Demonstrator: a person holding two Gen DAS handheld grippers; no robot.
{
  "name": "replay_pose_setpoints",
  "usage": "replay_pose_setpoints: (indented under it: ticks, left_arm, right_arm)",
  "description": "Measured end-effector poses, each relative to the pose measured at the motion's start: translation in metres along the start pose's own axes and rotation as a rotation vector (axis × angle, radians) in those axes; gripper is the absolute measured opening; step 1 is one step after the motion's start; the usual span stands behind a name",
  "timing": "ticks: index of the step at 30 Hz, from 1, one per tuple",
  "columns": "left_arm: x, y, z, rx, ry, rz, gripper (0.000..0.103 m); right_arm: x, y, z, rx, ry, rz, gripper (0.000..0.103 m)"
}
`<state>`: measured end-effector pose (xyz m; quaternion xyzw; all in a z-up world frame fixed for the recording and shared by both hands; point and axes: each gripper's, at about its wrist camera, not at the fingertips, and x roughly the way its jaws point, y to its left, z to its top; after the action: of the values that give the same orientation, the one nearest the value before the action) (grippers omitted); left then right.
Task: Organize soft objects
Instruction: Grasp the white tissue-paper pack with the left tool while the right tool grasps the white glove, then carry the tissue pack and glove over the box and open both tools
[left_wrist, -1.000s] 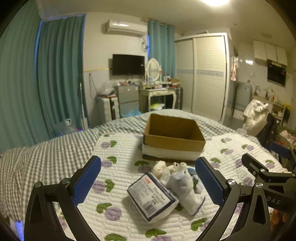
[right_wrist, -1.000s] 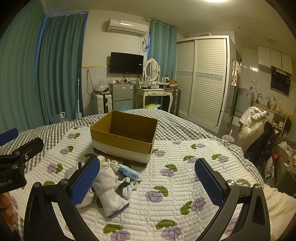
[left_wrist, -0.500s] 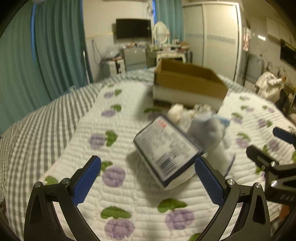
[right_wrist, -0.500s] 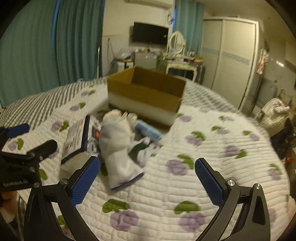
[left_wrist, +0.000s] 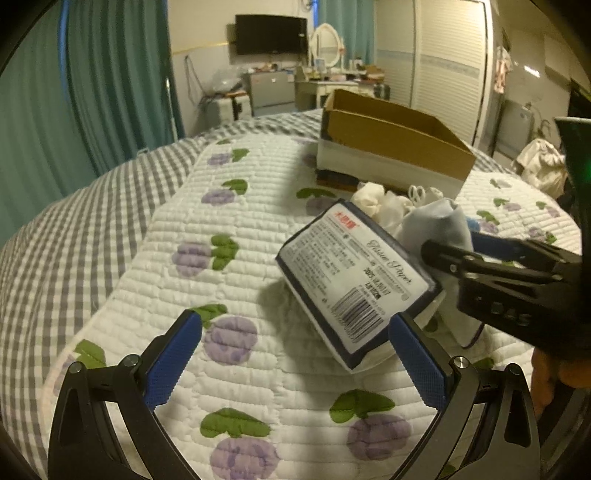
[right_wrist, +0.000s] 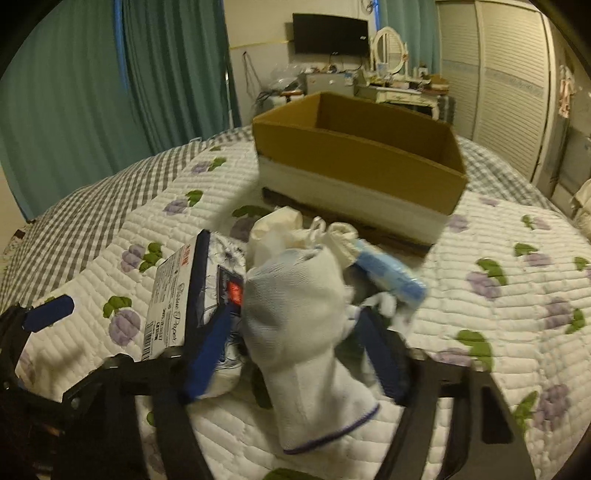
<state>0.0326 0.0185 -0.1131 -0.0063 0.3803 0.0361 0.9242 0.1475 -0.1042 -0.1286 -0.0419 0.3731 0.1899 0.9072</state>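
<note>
A pile of soft things lies on the quilt in front of an open cardboard box (left_wrist: 391, 147) (right_wrist: 354, 155). A tissue paper pack (left_wrist: 354, 273) (right_wrist: 177, 295) lies at the pile's left. A white sock (right_wrist: 306, 332) (left_wrist: 439, 225) lies beside it, with white cloths (right_wrist: 280, 229) and a blue tube (right_wrist: 388, 273) behind. My left gripper (left_wrist: 295, 358) is open, just short of the tissue pack. My right gripper (right_wrist: 295, 339) straddles the sock, its jaws partly closed around it; whether they grip it is unclear.
The bed has a white quilt with purple flowers (left_wrist: 229, 258) over a grey checked sheet (left_wrist: 74, 221). Green curtains (left_wrist: 92, 92) hang at the left. A dresser, TV and wardrobe stand beyond the bed.
Both grippers have moved forward and down to the pile. The right gripper's jaws have narrowed around the white sock. The left gripper has stayed open.
</note>
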Motion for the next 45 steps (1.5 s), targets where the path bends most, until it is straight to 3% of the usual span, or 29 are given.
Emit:
replay_pose_setpoints:
  ticks: [3,7,13,24,35,45]
  left_arm:
    - [-0.001,-0.005,0.004,0.001,0.004,-0.014,0.103]
    - [-0.002,-0.014,0.011,-0.019,0.016,-0.049,0.103]
    - [0.018,-0.027,0.018,-0.119,0.105,-0.099,0.102]
    - [0.065,-0.035,0.012,-0.273,0.201,-0.106,0.101]
    - [0.035,-0.03,0.009,-0.203,0.123,-0.114,0.085]
    - [-0.05,-0.039,0.036,-0.056,-0.067,-0.107,0.085]
  right_arm:
    - [-0.008,0.003,-0.003,-0.022,-0.021,-0.009,0.044]
    - [-0.039,-0.01,-0.006,0.009,-0.074,-0.005,0.043]
    - [-0.072,-0.039,-0.011,0.03,-0.124,-0.109,0.043]
    - [-0.055,-0.061,-0.021,0.083,-0.073,-0.121,0.043]
    - [-0.064,-0.052,-0.023,0.055,-0.086,-0.121,0.043]
    - [-0.127,-0.037,-0.015,0.021,-0.171,-0.112,0.043]
